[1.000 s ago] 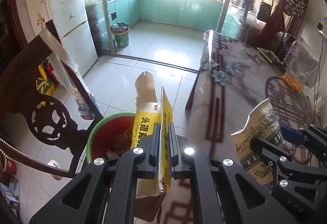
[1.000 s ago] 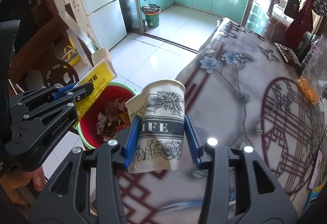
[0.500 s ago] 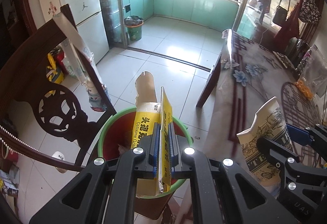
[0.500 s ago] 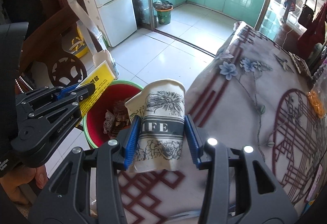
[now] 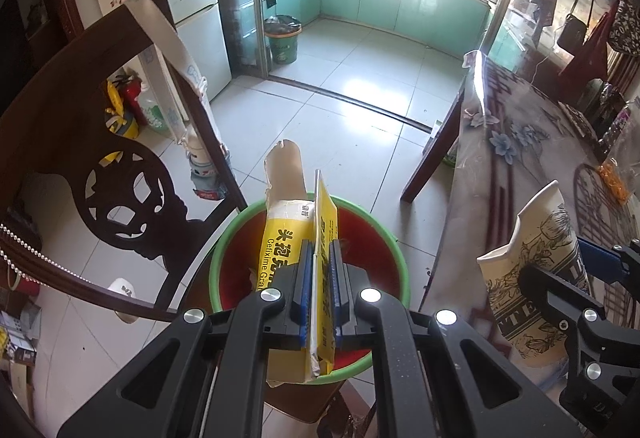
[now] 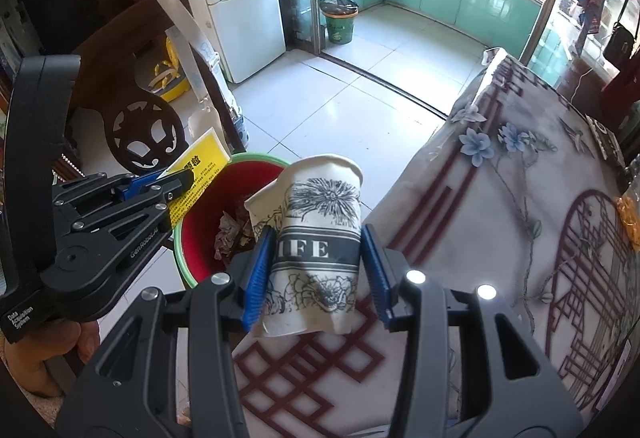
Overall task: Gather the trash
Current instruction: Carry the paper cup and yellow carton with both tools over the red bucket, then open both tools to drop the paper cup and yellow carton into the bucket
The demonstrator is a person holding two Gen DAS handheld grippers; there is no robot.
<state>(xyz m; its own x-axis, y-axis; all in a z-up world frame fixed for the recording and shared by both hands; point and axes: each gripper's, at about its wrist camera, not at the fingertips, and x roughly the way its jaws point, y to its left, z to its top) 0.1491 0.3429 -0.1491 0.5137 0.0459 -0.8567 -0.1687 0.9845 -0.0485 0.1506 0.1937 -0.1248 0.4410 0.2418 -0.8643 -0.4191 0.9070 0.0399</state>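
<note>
Two pieces of trash are being carried at once. The left hand-held gripper (image 5: pixel 320 270) is pinching a flattened yellow medicine box (image 5: pixel 294 238), its torn brown cardboard flap sticking up, directly over the red bin (image 5: pixel 384 250) with the green rim. The right hand-held gripper (image 6: pixel 318 270) is squeezing a crumpled paper cup (image 6: pixel 316 238), white with black flower prints and a dark lettered band, its rim dented; the cup is hanging over the bench (image 6: pixel 500 198) edge nearest the bin.

Only the right wrist view is showing crumpled wrappers (image 6: pixel 232 234) lying inside the bin, plus the left tool from the side with the yellow box poking past its tips. The left wrist view is showing the carved dark chair (image 5: pixel 100 174) just beside the bin and the cup's torn lip in profile.

Compared with a second ago, the left gripper is sitting further over the bin: the whole green rim is now showing beneath the box, where earlier only its left part appeared. The cup is closer to the bench edge.
</note>
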